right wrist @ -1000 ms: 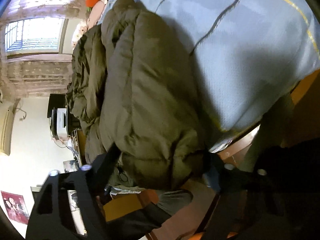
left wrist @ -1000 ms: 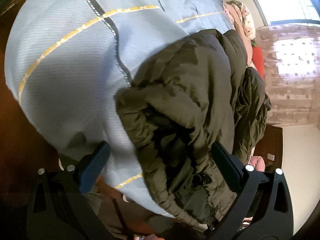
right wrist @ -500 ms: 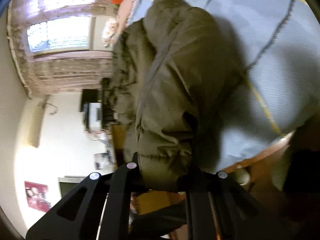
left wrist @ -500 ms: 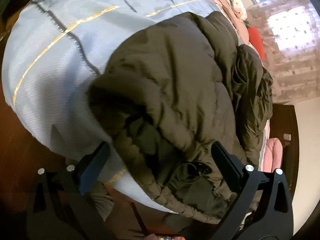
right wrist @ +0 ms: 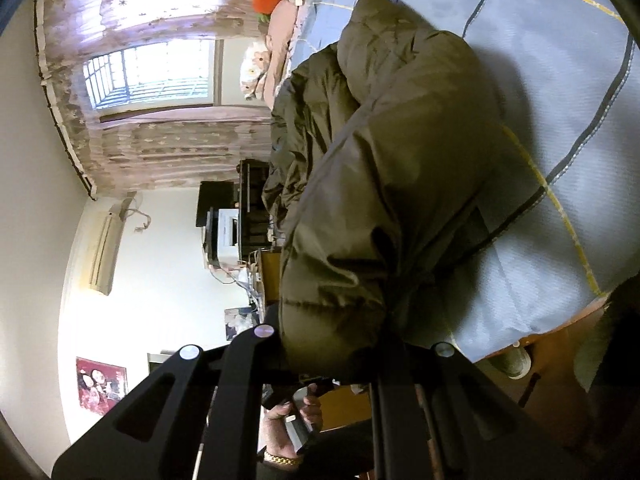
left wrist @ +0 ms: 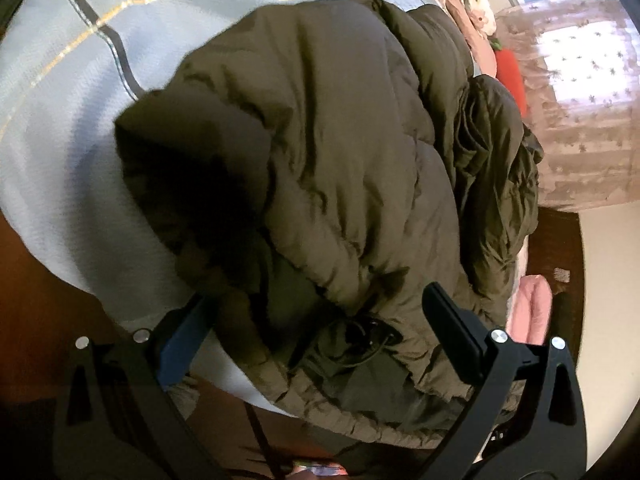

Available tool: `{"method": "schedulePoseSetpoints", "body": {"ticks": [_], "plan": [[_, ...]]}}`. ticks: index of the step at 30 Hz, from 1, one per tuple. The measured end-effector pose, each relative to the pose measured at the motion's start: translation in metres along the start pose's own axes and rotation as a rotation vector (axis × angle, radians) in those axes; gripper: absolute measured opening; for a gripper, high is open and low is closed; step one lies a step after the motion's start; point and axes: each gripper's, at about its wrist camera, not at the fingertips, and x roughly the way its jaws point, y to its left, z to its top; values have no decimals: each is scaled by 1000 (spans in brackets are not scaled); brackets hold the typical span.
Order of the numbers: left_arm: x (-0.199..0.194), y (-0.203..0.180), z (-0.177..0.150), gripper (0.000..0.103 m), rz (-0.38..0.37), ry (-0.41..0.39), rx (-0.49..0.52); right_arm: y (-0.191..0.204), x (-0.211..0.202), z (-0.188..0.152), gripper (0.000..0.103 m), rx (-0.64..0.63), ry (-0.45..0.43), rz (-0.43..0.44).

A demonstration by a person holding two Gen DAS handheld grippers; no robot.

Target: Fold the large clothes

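The olive puffer jacket [left wrist: 340,152] lies heaped on the pale blue bedspread [left wrist: 72,128], its bulk running from the near bed edge away toward the pillows [left wrist: 472,12] and the curtained window [left wrist: 580,92] — that is its long axis, straight ahead of both tools.

Right gripper [right wrist: 332,356] has its jaws drawn narrow, pinching a thick bunched corner of the jacket [right wrist: 384,184] at the near end; fabric bulges out over the fingers and the held end looks raised off the bedspread [right wrist: 560,92]. Left gripper [left wrist: 316,332] is spread wide, blue-padded finger on one side, black finger on the other, straddling the hem and a dark drawcord loop [left wrist: 360,340] without closing on anything. So the right hand is the one engaged; the left sits just at the hem, ready, by my reading, to take the other corner so the near end can be carried up along that long axis.

Views differ — the left camera shows the hem, the cord and the open lining underneath; the right shows the far room, a wall air conditioner [right wrist: 104,252], a desk with a printer [right wrist: 228,232], and a hand with a gold bracelet [right wrist: 292,416] below the jacket.
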Motion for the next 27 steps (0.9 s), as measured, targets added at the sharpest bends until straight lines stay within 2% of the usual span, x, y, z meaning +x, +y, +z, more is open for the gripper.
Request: {"method": "schedulePoseSetpoints", "body": {"ticks": [7,14,20,27], "plan": [[6,0,-1,101,-19,22,-28,9,-6,6,11,-25,-14,55],[7,12,0,101,-27,32,-63,9,-3,6,11,-27,-6,54],[9,25,5,101,-88,36,-127,8,-6,4,11,-26,-3,55],[7,35,13,101,-230,46,-198,7,-5,3,11,-24,3,63]]}}
